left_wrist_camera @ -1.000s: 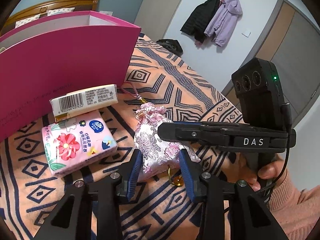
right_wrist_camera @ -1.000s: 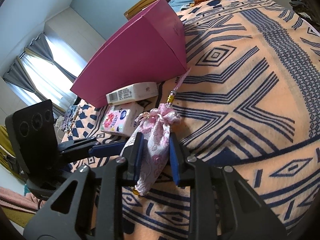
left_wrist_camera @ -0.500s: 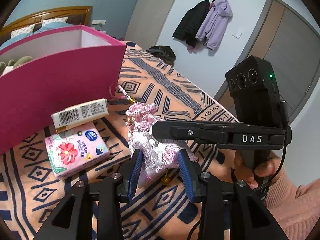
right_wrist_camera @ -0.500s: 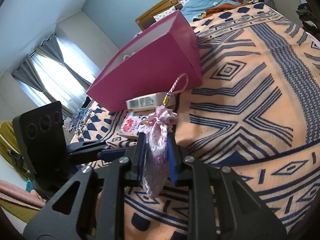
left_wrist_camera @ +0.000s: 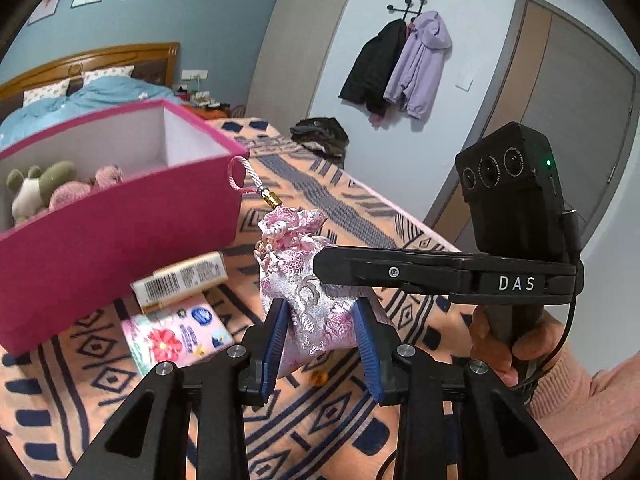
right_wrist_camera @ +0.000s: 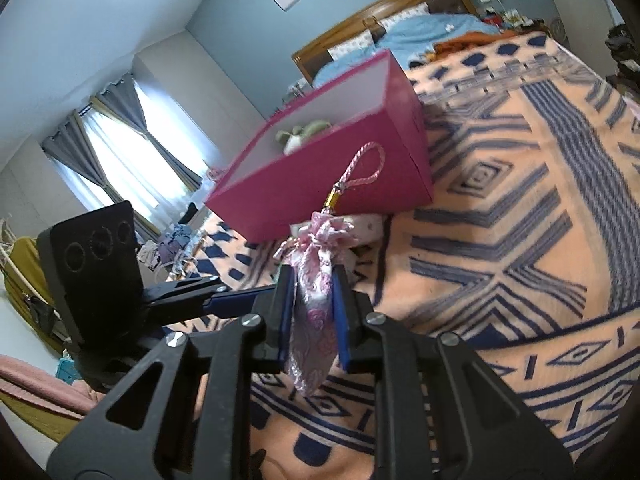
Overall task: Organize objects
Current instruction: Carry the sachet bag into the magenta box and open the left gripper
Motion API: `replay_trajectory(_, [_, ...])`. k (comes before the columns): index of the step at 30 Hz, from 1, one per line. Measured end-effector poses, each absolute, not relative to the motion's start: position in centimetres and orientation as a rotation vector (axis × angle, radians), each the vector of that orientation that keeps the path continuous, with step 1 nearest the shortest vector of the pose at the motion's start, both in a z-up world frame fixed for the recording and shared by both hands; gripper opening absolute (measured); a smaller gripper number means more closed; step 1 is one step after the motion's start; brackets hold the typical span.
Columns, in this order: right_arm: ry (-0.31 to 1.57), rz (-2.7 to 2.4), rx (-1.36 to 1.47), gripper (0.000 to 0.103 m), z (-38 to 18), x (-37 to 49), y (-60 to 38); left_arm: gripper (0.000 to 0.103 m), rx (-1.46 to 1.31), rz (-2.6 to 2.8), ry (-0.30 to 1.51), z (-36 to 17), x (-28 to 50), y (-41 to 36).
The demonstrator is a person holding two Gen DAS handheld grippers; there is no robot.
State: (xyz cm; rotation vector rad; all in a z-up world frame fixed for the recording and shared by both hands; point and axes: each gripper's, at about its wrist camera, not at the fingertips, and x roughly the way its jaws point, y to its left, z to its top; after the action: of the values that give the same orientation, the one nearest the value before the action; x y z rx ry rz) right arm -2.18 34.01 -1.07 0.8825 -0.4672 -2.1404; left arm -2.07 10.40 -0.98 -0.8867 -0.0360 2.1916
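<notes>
A pink-and-silver brocade pouch (left_wrist_camera: pixel 308 280) with a looped cord hangs above the patterned blanket, and both grippers hold it. My left gripper (left_wrist_camera: pixel 320 312) has its blue pads pressed on the pouch's lower half and its jaws are closing tighter. The right gripper's black finger (left_wrist_camera: pixel 360 268) crosses in from the right at the pouch's middle. In the right wrist view the pouch (right_wrist_camera: pixel 314 308) is squeezed flat between the pads of my right gripper (right_wrist_camera: pixel 313 280), which is shut. The open magenta box (left_wrist_camera: pixel 120 240) stands just behind and to the left.
Plush toys (left_wrist_camera: pixel 40 188) lie inside the box. A floral tissue pack (left_wrist_camera: pixel 176 336) and a small barcoded carton (left_wrist_camera: pixel 180 280) rest on the blanket (left_wrist_camera: pixel 340 420) below the box front. A hand in a pink sleeve (left_wrist_camera: pixel 504 344) holds the right gripper's handle.
Both grippers rose together with the pouch, lifting it off the blanket. The view now reaches over the box rim to the toys inside.
</notes>
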Motion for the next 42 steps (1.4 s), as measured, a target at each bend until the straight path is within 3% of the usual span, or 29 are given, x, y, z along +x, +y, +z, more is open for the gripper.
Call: replay_trajectory(42, [-0.348, -2.137, 0.627, 0.02, 8.7, -9.9, 29.8, 0.034, -0.67, 2.398, 0.065, 6.8, -9.9, 7.9])
